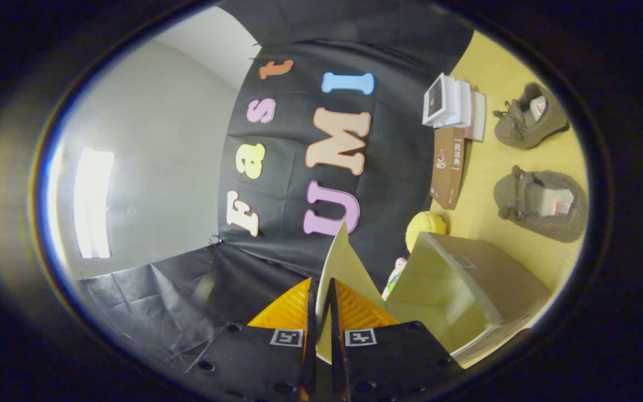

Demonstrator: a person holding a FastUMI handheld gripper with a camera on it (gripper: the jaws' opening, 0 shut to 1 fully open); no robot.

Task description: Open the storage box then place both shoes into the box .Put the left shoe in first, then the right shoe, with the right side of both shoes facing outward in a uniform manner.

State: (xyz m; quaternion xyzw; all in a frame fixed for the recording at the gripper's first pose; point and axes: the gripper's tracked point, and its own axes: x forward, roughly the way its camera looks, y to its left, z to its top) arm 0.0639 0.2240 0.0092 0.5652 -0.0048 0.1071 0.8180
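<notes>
yellow table [500,72] runs past the black wall. gripper [322,290] is pinched nearly closed on the lid [343,262], lifted off the box [466,290] at 4 o'clock. two shoes [539,204] wait at 2 o'clock. swinging the lid fully back without slipping seems best.

Box lid [349,262]: lower part hidden between fingers [355,304], which pinch it from both sides. Storage box [466,290]: near corner cut off by view's edge; inside hidden by its own walls. Yellow ball [424,226]: lower half hidden behind box. Small pink-and-green thing [395,276]: mostly hidden between lid and box, kind untellable. Brown box [447,166]: print too small to make out. Far shoe [529,117]: sole hidden against worktop [489,72].
</notes>
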